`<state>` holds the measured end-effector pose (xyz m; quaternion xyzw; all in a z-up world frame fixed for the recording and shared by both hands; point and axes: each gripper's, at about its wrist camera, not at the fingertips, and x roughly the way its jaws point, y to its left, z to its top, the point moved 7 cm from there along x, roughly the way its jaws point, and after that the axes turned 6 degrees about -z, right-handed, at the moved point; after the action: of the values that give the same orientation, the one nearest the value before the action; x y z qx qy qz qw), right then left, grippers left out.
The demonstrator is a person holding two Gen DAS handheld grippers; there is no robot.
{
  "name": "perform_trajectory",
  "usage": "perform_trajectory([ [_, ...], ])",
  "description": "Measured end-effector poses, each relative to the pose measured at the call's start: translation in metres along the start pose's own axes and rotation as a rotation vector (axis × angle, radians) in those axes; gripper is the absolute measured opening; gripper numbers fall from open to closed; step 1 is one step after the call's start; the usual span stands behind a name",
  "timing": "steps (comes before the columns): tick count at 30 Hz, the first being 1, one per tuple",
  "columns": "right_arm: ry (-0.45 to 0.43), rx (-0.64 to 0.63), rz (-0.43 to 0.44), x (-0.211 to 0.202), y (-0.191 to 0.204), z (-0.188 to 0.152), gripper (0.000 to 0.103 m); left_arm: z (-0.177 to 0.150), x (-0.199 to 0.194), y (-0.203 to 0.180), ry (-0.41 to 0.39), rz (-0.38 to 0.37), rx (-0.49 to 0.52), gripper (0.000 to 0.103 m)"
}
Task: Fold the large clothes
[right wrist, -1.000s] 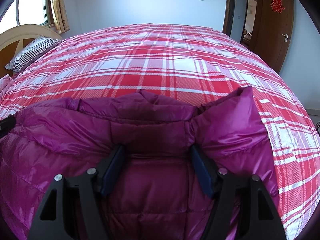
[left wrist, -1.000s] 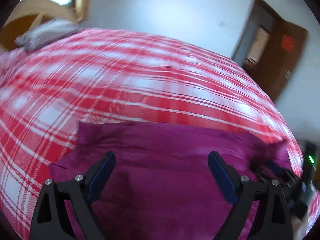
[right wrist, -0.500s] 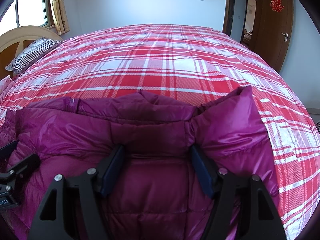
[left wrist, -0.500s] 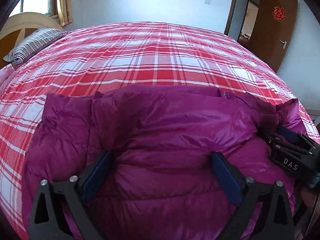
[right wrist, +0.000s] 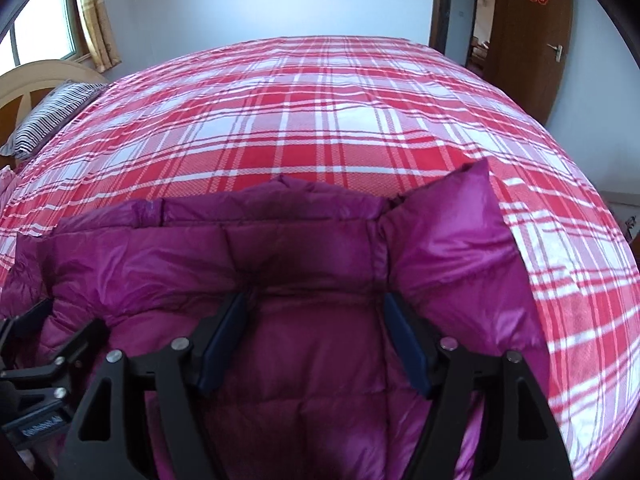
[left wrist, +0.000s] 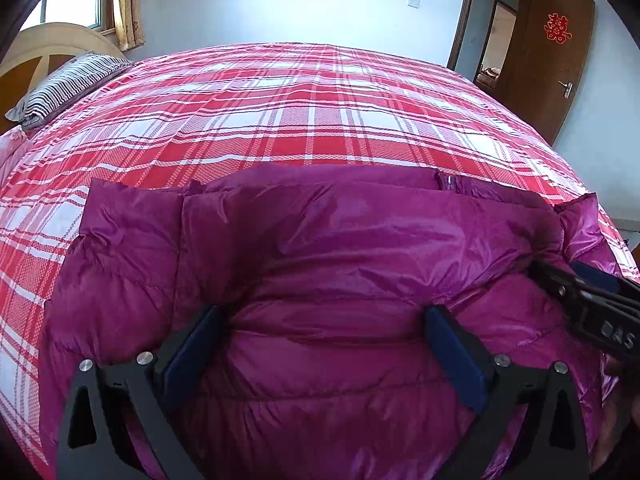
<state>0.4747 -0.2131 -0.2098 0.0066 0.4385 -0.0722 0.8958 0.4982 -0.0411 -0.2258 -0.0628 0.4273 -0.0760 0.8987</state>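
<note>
A puffy purple down jacket (left wrist: 320,240) lies folded on the near side of a red-and-white plaid bed (left wrist: 320,120). My left gripper (left wrist: 322,314) rests low over its left half, jaws spread wide, with the padded fabric bulging up between the fingers but not pinched. My right gripper (right wrist: 315,300) sits on the right half of the jacket (right wrist: 280,248). Its pads press a thick roll of fabric that creases at the left fingertip, and its jaws are opening. One corner of the jacket stands up at the right. Each gripper shows at the edge of the other's view.
The plaid bed cover (right wrist: 320,120) stretches far beyond the jacket. A striped pillow (left wrist: 68,84) and a wooden headboard (left wrist: 40,48) are at the far left under a curtained window. A brown door (right wrist: 528,40) stands open at the far right.
My left gripper has come down onto the jacket and levelled out, its jaws spreading wider. It now shows at the lower left of the right wrist view. The right gripper has hardly moved.
</note>
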Motion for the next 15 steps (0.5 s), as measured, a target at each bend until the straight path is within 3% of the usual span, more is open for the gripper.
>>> perform_trajectory([
  [3, 0.005, -0.019, -0.004, -0.006, 0.010, -0.008, 0.080, 0.000, 0.000, 0.000, -0.001, -0.003, -0.003, 0.102],
  [7, -0.085, -0.029, -0.023, 0.001, 0.008, -0.021, 0.084, 0.000, -0.002, 0.000, -0.005, -0.011, -0.010, 0.102],
  [15, -0.077, -0.050, -0.051, 0.006, 0.012, -0.019, 0.087, 0.000, 0.002, -0.001, 0.013, 0.010, 0.002, 0.102],
])
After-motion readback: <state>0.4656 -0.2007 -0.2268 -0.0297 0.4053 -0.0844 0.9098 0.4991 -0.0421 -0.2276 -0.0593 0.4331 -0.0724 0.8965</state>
